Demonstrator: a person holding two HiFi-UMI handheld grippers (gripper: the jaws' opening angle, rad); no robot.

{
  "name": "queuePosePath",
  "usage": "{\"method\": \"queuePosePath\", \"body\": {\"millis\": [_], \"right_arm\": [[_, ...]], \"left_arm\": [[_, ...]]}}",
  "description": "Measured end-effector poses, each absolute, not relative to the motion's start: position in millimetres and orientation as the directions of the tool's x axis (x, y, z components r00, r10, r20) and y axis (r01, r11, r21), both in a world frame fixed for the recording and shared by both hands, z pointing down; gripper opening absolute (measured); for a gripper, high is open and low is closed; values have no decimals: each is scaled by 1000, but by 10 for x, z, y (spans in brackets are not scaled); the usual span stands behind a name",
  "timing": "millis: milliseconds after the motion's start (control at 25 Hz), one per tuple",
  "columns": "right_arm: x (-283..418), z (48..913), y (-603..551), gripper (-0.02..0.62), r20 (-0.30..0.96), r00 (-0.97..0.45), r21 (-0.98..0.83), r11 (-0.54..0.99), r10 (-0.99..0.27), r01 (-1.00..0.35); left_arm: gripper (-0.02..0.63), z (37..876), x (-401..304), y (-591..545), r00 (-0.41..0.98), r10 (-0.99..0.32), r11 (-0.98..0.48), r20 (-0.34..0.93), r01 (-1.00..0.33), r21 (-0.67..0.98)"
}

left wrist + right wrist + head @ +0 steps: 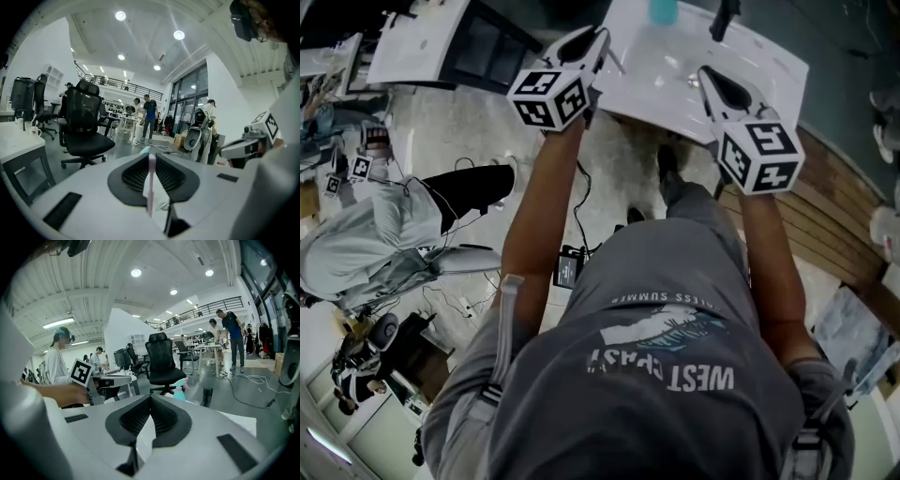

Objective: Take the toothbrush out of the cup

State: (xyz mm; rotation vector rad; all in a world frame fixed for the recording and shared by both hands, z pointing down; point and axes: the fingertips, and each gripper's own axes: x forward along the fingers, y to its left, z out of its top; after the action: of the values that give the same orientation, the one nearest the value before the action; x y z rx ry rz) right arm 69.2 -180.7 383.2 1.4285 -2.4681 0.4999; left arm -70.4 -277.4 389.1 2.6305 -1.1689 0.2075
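My left gripper (600, 39) (151, 154) is shut on a thin pink-white toothbrush (151, 185), which runs lengthwise between the jaws with its teal-tinted end poking out past the tips. It is held in the air, apart from the teal cup (663, 11) (179, 393) at the far edge of the white basin top (675, 89). Something pink sticks out of the cup. My right gripper (706, 75) (150, 398) hovers over the basin top, its jaws shut with nothing between them.
A dark upright fixture (724, 19) (206, 397) stands right of the cup. Black office chairs (86, 126) (164, 364), desks and standing people fill the room beyond. A person (366, 234) and floor cables lie to the left; wooden slats (839, 206) to the right.
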Motion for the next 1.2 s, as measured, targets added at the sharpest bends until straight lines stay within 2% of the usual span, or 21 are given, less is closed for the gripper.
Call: {"method": "queuePosePath", "body": {"millis": [680, 1200], "right_arm": [[688, 3848, -1738, 12, 376, -478, -170, 448, -794, -878], [724, 3829, -1826, 12, 369, -495, -177, 463, -787, -868]], "left_arm": [[43, 4387, -511, -2637, 703, -639, -659, 312, -710, 250], [43, 4299, -544, -2682, 699, -647, -661, 304, -713, 233]]}}
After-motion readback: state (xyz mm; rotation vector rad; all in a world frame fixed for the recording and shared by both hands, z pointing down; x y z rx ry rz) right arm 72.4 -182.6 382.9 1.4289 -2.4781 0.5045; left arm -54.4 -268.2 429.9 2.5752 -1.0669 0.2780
